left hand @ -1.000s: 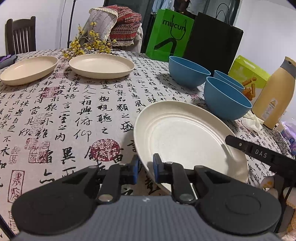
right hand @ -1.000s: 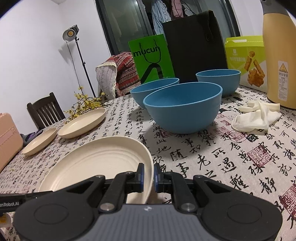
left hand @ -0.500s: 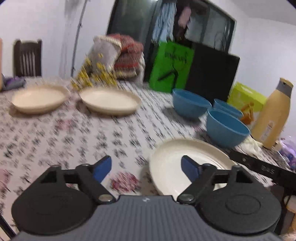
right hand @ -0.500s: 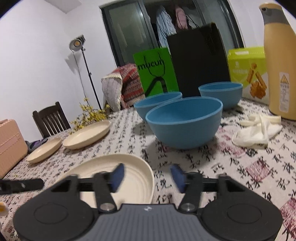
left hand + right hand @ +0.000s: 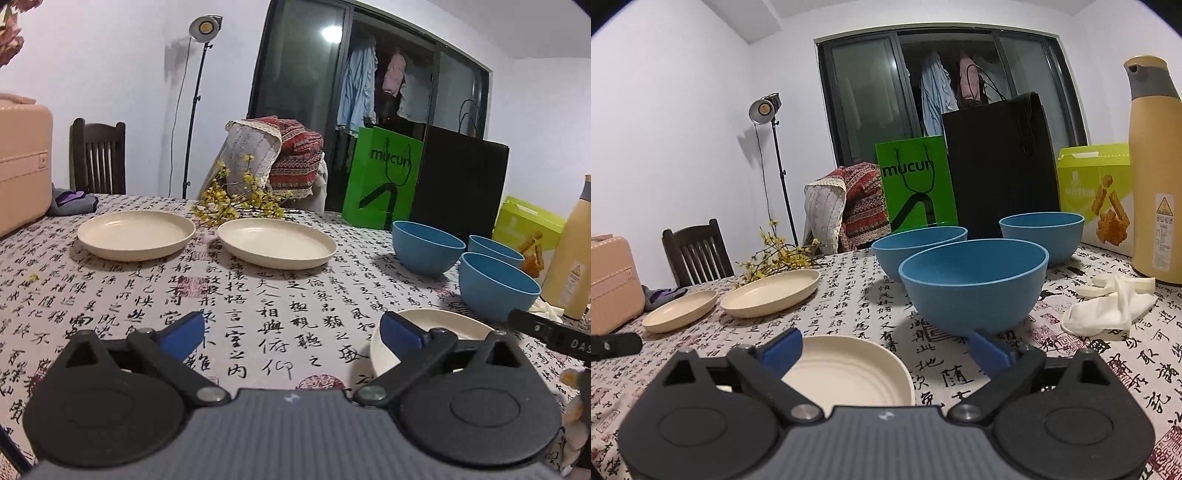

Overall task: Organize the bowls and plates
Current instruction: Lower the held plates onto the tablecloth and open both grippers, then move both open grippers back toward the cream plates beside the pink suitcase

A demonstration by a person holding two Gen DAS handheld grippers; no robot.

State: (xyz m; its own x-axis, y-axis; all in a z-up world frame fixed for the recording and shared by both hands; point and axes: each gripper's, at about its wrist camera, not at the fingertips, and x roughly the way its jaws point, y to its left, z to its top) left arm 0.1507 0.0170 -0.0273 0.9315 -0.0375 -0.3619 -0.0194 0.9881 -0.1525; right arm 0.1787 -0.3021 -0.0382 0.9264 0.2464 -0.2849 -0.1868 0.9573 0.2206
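Note:
Three cream plates lie on the calligraphy tablecloth. The near plate lies flat in front of both grippers. The middle plate and the far left plate lie further back. Three blue bowls stand at the right: the nearest bowl, a second bowl and a third bowl. My left gripper is open and empty. My right gripper is open and empty, just behind the near plate.
A tan bottle, a white glove and a lime snack box stand at the right. Green and black bags stand at the back. Yellow flowers lie behind the plates. A pink case is at far left.
Both grippers have opened, let go of the near plate's rim and drawn back and up. The plate now lies flat on the table.

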